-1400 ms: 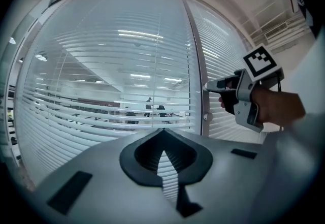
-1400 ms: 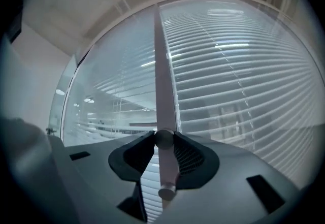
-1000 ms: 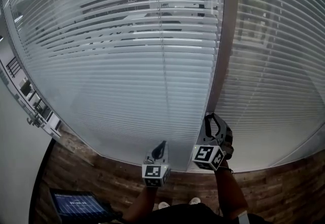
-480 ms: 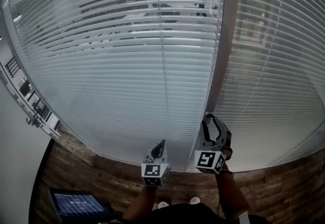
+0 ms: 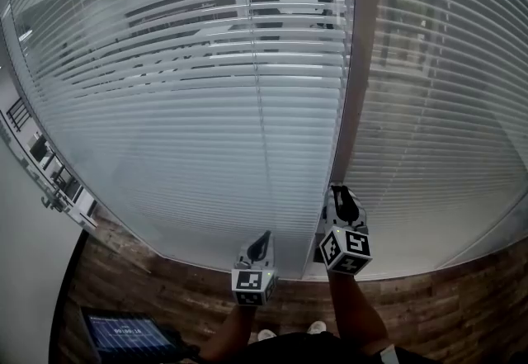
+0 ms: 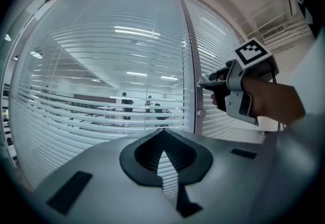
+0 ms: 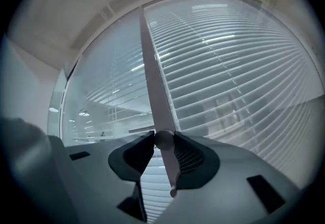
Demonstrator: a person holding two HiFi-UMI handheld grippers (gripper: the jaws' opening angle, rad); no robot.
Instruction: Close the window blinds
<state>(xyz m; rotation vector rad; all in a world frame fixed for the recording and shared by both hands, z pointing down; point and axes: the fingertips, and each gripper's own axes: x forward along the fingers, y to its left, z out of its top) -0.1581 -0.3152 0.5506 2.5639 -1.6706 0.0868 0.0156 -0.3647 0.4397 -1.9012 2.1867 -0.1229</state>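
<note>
Horizontal slat blinds (image 5: 198, 115) hang behind the glass, partly open, and a second panel (image 5: 445, 106) lies right of a grey frame post (image 5: 351, 98). A small round knob (image 7: 163, 139) sits on that post, also seen as the knob (image 6: 201, 114) in the left gripper view. My right gripper (image 5: 340, 193) reaches up to the post; its jaws are closing and the right gripper (image 7: 163, 140) has both tips against the knob. My left gripper (image 5: 263, 238) hangs lower left, shut and empty, its tips (image 6: 162, 131) meeting in front of the slats.
A wood-plank floor (image 5: 445, 313) runs below the glass. A tablet (image 5: 124, 333) lies on it at lower left. A white wall with a handle (image 5: 54, 201) bounds the left side. People (image 5: 266, 3) stand in the room behind the glass.
My right gripper has rolled about its axis, its marker cube turning, and sits closer on the post. The left gripper has stayed put.
</note>
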